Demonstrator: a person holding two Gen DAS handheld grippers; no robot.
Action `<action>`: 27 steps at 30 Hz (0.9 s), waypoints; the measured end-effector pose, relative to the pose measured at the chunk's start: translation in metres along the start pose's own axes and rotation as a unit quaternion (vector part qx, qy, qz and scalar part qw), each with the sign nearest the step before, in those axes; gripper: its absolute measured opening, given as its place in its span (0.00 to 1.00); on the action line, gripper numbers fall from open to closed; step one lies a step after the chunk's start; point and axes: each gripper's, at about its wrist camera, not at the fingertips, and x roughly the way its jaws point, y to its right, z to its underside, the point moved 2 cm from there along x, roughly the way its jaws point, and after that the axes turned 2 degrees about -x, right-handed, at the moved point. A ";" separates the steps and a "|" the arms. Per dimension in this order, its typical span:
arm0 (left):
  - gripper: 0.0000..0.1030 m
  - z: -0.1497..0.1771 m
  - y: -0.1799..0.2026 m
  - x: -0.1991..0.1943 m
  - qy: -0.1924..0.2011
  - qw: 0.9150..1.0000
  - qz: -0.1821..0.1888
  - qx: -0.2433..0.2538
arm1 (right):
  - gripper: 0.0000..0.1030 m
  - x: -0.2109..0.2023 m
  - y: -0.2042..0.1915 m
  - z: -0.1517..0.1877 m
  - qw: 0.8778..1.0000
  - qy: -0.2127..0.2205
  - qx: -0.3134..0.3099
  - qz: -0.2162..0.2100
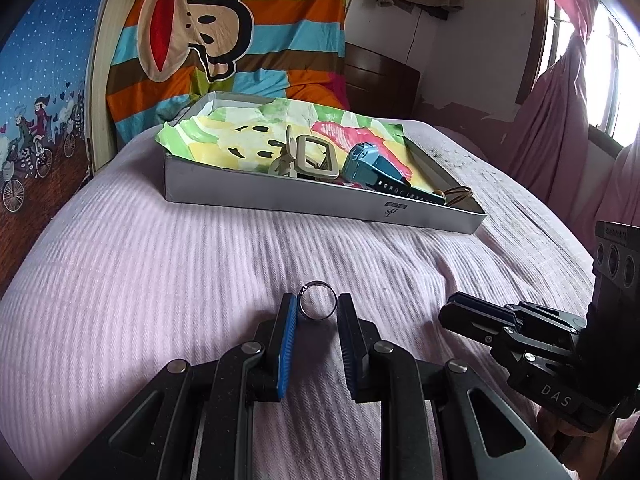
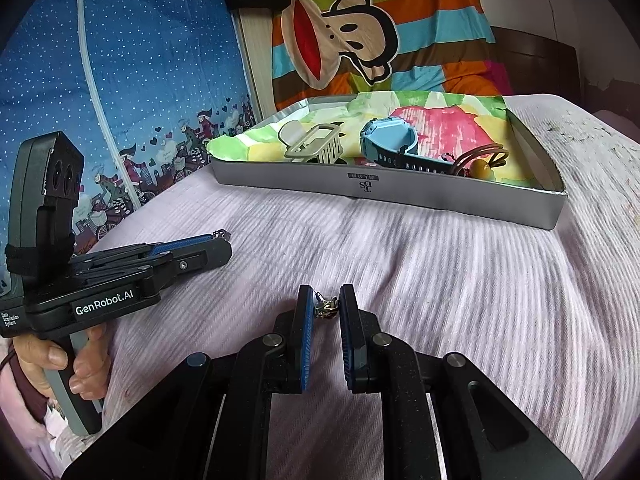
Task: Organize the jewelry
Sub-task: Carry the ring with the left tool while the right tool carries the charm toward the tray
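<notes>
A silver ring (image 1: 317,299) stands upright between the blue pads of my left gripper (image 1: 317,307), which is shut on it just above the pink bedspread. From the right wrist view the same ring (image 2: 221,235) sticks out of the left gripper's tip (image 2: 218,242). My right gripper (image 2: 326,303) is closed on a small metal earring (image 2: 326,306), low over the bed. In the left wrist view the right gripper (image 1: 447,312) lies to the right, and the earring is hidden. Ahead sits a shallow grey box (image 1: 320,200) (image 2: 400,194) lined with colourful paper.
The box holds a beige hair claw (image 1: 312,158) (image 2: 316,146), a blue watch (image 1: 368,164) (image 2: 390,142) and a brown cord with a yellow bead (image 2: 482,165). A striped cartoon blanket (image 1: 240,40) hangs behind. A hand (image 2: 84,364) grips the left handle.
</notes>
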 end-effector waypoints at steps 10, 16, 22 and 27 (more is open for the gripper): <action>0.19 -0.010 0.005 -0.013 0.025 1.000 0.007 -0.001 | 0.12 -0.013 0.001 -0.010 0.999 0.041 0.003 0.000; 0.19 -0.014 0.008 -0.016 0.035 0.999 0.005 -0.001 | 0.11 -0.018 0.005 -0.014 0.998 0.064 0.014 -0.002; 0.19 -0.022 0.008 -0.021 0.059 0.998 0.004 -0.007 | 0.12 -0.021 0.007 -0.023 0.996 0.093 0.017 -0.004; 0.19 -0.034 0.010 -0.023 0.076 0.997 0.002 -0.007 | 0.12 -0.022 0.008 -0.033 0.993 0.114 0.013 -0.004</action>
